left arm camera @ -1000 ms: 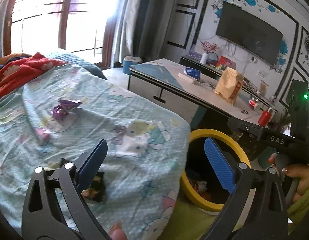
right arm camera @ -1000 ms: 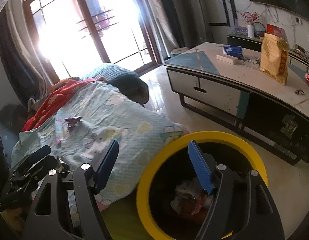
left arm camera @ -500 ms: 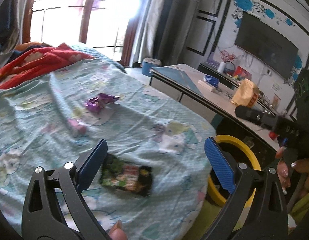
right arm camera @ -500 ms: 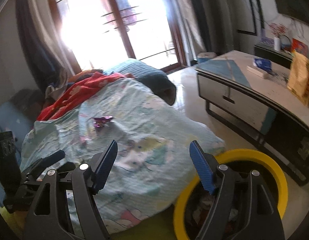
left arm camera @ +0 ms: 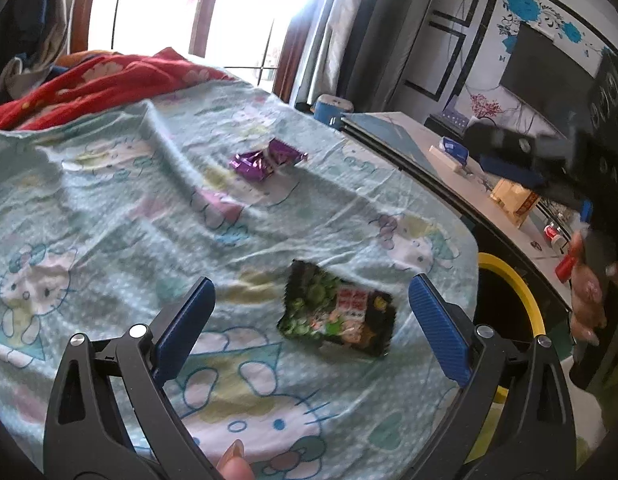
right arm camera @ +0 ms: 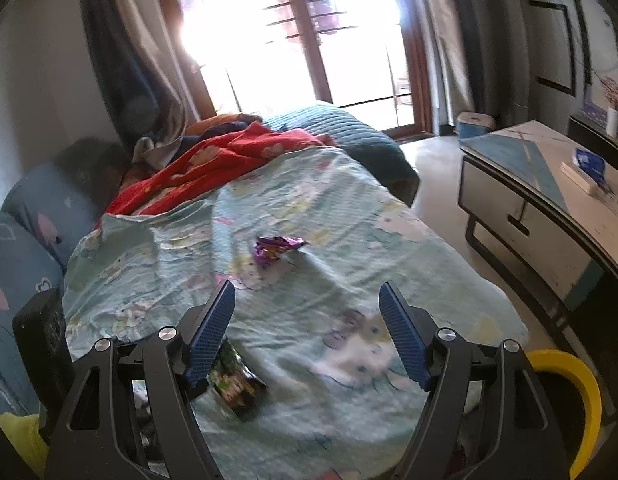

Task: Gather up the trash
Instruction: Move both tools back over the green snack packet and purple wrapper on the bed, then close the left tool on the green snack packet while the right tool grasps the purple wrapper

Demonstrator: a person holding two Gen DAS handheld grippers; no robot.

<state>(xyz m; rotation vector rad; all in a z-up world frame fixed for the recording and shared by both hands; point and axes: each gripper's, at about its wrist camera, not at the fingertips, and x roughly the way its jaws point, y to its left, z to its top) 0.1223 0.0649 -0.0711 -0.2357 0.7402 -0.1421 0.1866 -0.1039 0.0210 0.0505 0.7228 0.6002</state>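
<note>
A dark snack wrapper (left arm camera: 336, 315) with green and red print lies flat on the cartoon-print bedsheet (left arm camera: 109, 216). My left gripper (left arm camera: 311, 302) hovers above it, open, the wrapper lying below the gap between the blue pads and nearer the right one. A crumpled purple wrapper (left arm camera: 265, 160) lies farther up the sheet. In the right wrist view my right gripper (right arm camera: 307, 310) is open and empty above the sheet, the purple wrapper (right arm camera: 275, 249) ahead of it and the dark wrapper (right arm camera: 237, 386) beside its left finger. The yellow-rimmed bin (right arm camera: 573, 396) stands on the floor at the bed's right.
A red blanket (right arm camera: 213, 164) and blue pillows (right arm camera: 25, 240) lie at the bed's far end. A low table (right arm camera: 549, 208) with boxes stands across a floor strip to the right. The bin's rim (left arm camera: 517, 288) shows beside a hand (left arm camera: 587, 300) on the other gripper.
Both grippers swung left, away from the bin and over the bed. The dark wrapper came between my left fingers; the bin slid to the right edge of both views.
</note>
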